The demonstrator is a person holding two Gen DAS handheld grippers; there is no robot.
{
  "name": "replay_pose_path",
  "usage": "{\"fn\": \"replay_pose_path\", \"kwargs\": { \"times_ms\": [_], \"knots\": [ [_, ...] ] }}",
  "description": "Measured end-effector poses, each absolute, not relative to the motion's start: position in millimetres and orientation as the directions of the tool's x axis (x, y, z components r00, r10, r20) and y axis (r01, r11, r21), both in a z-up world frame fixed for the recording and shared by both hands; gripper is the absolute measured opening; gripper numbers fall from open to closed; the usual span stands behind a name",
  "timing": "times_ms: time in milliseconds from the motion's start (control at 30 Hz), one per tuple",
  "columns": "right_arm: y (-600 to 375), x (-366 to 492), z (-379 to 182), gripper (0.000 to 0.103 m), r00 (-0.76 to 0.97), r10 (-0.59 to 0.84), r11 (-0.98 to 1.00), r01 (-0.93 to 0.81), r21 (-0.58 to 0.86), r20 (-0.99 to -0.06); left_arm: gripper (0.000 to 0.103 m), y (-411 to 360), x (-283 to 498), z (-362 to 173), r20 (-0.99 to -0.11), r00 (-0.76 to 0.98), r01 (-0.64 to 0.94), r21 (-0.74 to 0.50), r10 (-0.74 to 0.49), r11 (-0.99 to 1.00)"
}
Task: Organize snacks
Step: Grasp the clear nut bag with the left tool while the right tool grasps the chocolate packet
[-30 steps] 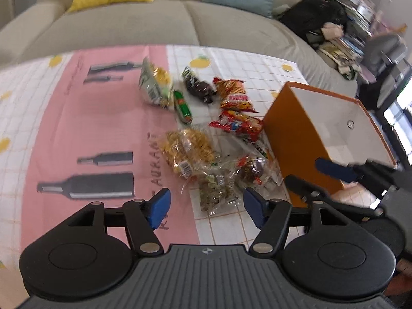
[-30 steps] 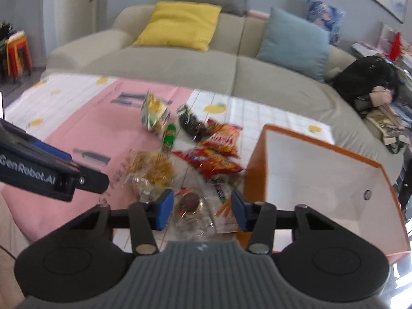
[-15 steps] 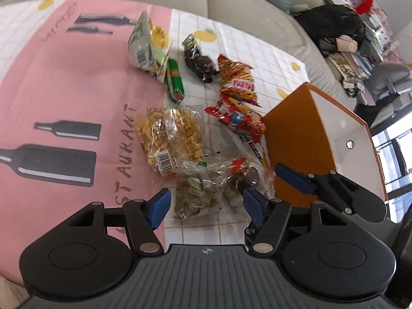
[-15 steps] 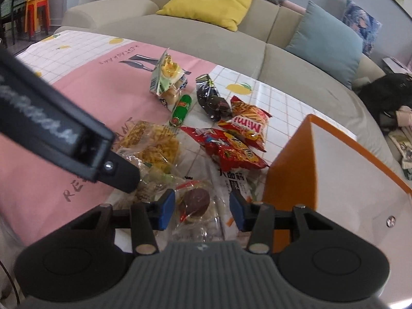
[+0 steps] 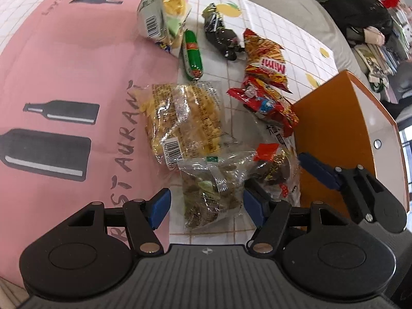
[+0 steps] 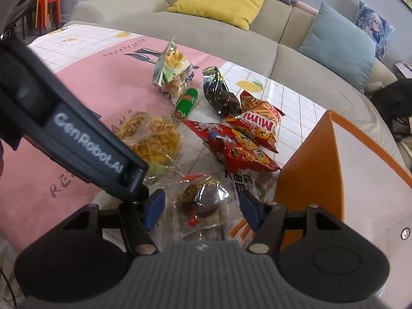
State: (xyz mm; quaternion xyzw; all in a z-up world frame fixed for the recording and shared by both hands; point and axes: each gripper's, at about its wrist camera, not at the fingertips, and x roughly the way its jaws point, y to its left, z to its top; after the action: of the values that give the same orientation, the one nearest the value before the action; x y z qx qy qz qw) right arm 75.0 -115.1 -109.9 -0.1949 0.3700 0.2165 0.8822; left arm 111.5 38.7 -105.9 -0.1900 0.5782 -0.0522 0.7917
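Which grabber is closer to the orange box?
Right. The right gripper hangs just beside the orange box, around a clear packet with a dark snack. The left gripper sits farther away, over a greenish packet.

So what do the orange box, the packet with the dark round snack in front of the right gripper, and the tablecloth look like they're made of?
Orange box: rigid board or plastic, can't tell which; flat matte orange outside, smooth white inside with a metal stud.
Dark round snack packet: thin clear plastic film, glossy, crinkled, catching glare.
Tablecloth: looks like a wipeable vinyl sheet, printed and faintly shiny, though coated fabric is possible.

Bright daylight, sharp focus, fisheye-warped edges.
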Motion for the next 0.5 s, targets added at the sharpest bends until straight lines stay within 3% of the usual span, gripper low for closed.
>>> {"fn": "replay_pose_path", "kwargs": {
  "times_ms": [133, 167, 233, 300, 333, 500],
  "knots": [
    [-116, 76, -112, 0.058, 0.631, 0.239, 0.831, -0.526, -0.181, -0.738, 0.073, 36, 114, -114, -0.901, 0.312, -0.159, -0.362, -0.301, 0.919],
    [-116, 77, -113, 0.058, 0.631, 0.234, 0.832, -0.524, -0.184, -0.739, 0.071, 36, 114, -115, -0.901, 0.311, -0.154, -0.363, -0.304, 0.919],
    [-115, 77, -114, 0.052, 0.636, 0.229, 0.829, -0.524, -0.195, -0.737, 0.057, 37, 111, -115, -0.898, 0.309, -0.152, -0.373, -0.315, 0.915],
    [-115, 76, -115, 0.051, 0.638, 0.227, 0.828, -0.524, -0.2, -0.736, 0.055, 38, 108, -114, -0.901, 0.314, -0.156, -0.36, -0.3, 0.92],
    [-115, 75, -115, 0.05, 0.639, 0.227, 0.828, -0.524, -0.199, -0.735, 0.048, 38, 108, -113, -0.901, 0.317, -0.155, -0.358, -0.297, 0.921],
    [-113, 73, -114, 0.046, 0.634, 0.232, 0.823, -0.532, -0.199, -0.738, 0.042, 45, 102, -105, -0.899, 0.322, -0.15, -0.358, -0.297, 0.922]
  ]
}}
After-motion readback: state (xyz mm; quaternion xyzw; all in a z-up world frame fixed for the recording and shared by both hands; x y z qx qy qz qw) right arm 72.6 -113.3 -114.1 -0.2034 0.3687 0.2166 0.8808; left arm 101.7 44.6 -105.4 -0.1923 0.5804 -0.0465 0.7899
